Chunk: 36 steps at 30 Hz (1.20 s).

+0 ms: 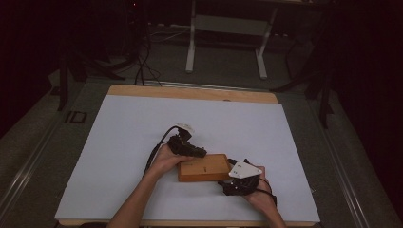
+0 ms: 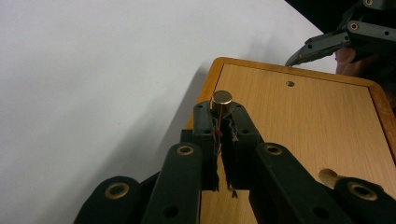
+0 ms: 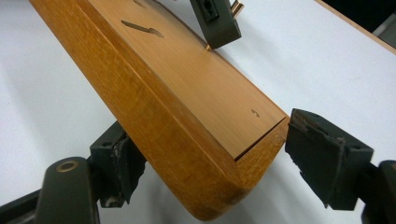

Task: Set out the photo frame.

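A flat wooden block lies on the white mat in front of the person. Its top has a small round hole and a narrow slot. My left gripper is shut on a short brass peg, held upright over the block's near left corner. A second brass piece sticks up from the top at the lower right. My right gripper straddles the block's end corner. Its left pad lies along the side and its right pad stands just off the end.
The white mat covers most of a wooden table. Both forearms come in from the bottom edge. Beyond the table stand a white desk frame and dark cables on the floor.
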Motion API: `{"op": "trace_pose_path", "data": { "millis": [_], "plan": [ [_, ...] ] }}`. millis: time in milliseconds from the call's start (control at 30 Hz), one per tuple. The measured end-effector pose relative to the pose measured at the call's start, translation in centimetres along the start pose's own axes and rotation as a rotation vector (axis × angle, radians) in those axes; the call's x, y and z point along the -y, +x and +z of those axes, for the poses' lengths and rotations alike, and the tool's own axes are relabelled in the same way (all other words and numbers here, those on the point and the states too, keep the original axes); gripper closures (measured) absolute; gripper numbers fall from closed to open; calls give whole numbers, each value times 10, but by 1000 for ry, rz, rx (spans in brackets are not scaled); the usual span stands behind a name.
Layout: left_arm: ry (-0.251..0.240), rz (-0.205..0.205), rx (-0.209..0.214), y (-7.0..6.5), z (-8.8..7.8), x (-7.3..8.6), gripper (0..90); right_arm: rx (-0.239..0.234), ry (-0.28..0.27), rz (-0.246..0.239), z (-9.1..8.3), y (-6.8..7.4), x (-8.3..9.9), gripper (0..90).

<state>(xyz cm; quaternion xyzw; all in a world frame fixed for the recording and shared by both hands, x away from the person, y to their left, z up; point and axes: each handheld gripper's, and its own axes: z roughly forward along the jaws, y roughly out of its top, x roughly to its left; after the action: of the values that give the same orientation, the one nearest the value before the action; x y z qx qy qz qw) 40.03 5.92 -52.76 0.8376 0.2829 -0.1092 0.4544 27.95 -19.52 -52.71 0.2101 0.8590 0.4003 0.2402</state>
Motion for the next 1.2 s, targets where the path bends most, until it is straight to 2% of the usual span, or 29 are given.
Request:
{"op": "trace_pose_path", "data": {
  "millis": [300,433,467,567,733,800,1033,1200],
  "plan": [
    [-4,-9,-3,1,0,0,841,14,-23,0,-2,-2,-1,268],
    [9,-9,17,1,0,1,839,7,-36,-19,-3,1,-2,272],
    [17,-5,26,1,1,1,837,-1,-43,-27,-4,1,-3,304],
    [20,16,16,-1,2,0,812,-18,-64,-45,-5,6,-6,369],
    [20,17,19,-2,2,0,755,-18,-76,-27,-5,4,-7,387],
    [15,24,10,-3,0,0,704,-14,-83,-22,-5,3,-8,400],
    [-26,11,-85,-2,-10,3,557,-3,-94,-4,-6,-2,-8,433],
    [-97,-11,-112,0,-22,9,548,-2,-99,11,-5,-4,-9,439]
  ]
}}
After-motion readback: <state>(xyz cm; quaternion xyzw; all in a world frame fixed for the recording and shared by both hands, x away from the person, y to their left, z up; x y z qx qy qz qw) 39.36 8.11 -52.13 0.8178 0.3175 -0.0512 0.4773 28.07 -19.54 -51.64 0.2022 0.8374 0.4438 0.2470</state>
